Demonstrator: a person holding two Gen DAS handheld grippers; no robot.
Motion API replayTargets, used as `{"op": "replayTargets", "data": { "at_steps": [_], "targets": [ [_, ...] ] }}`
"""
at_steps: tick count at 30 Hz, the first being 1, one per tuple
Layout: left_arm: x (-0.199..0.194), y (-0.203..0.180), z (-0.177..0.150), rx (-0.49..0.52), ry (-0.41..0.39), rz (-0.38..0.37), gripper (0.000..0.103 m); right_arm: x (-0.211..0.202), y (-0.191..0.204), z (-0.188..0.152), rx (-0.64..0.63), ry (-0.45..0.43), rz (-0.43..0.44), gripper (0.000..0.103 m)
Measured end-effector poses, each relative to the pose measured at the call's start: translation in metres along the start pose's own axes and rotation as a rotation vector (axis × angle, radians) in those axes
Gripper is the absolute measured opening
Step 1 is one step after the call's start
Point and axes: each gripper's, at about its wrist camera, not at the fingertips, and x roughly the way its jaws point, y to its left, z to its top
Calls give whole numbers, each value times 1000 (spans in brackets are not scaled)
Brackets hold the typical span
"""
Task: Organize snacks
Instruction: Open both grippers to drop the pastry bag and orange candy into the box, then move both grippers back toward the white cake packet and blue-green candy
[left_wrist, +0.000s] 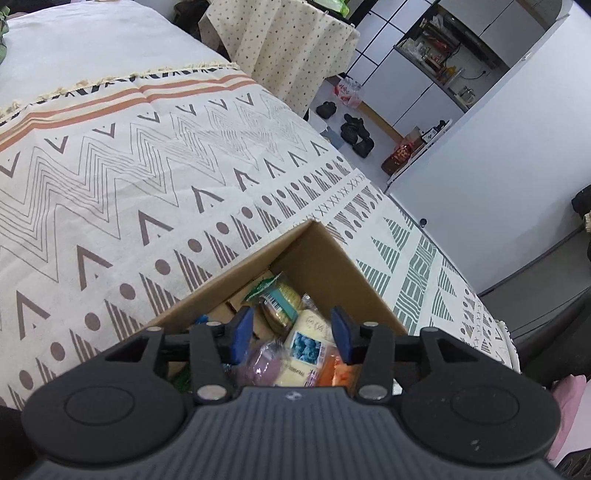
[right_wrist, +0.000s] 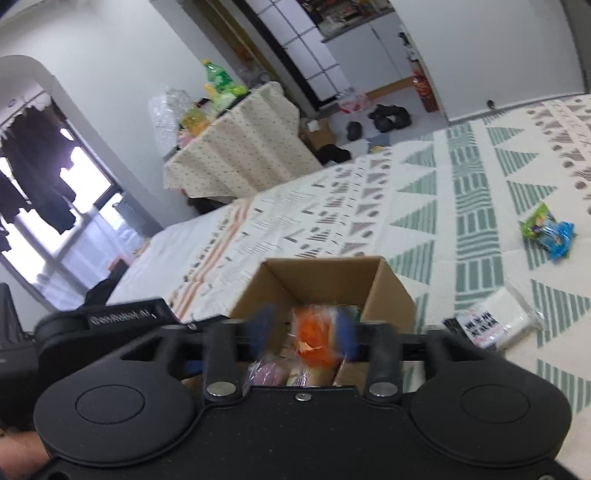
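The cardboard box sits lower centre of the right wrist view, already holding snacks; the right gripper hangs over it, blurred, jaws apart around an orange packet, contact impossible to tell; the left gripper hovers spread and empty; two loose packets lie at right; a clean drop needs the packet well inside the walls.

Open left tongs above snack-filled cardboard box.
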Motion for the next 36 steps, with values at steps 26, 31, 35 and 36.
{"op": "replayTargets", "data": {
  "at_steps": [26, 31, 35, 36],
  "targets": [
    [-41, -60, -48, 104, -12, 60, 85, -78, -60, 10, 165, -28, -116, 59],
    [-41, -77, -66, 141, -2, 82, 89, -88, -79, 12, 204, -38, -136, 65],
    [-39, -92, -78, 148, 19, 97, 89, -96, -93, 14, 237, -46, -146, 73],
    [-39, -96, -80, 155, 17, 99, 89, -99, -96, 14, 241, -51, -142, 75]
  ]
}}
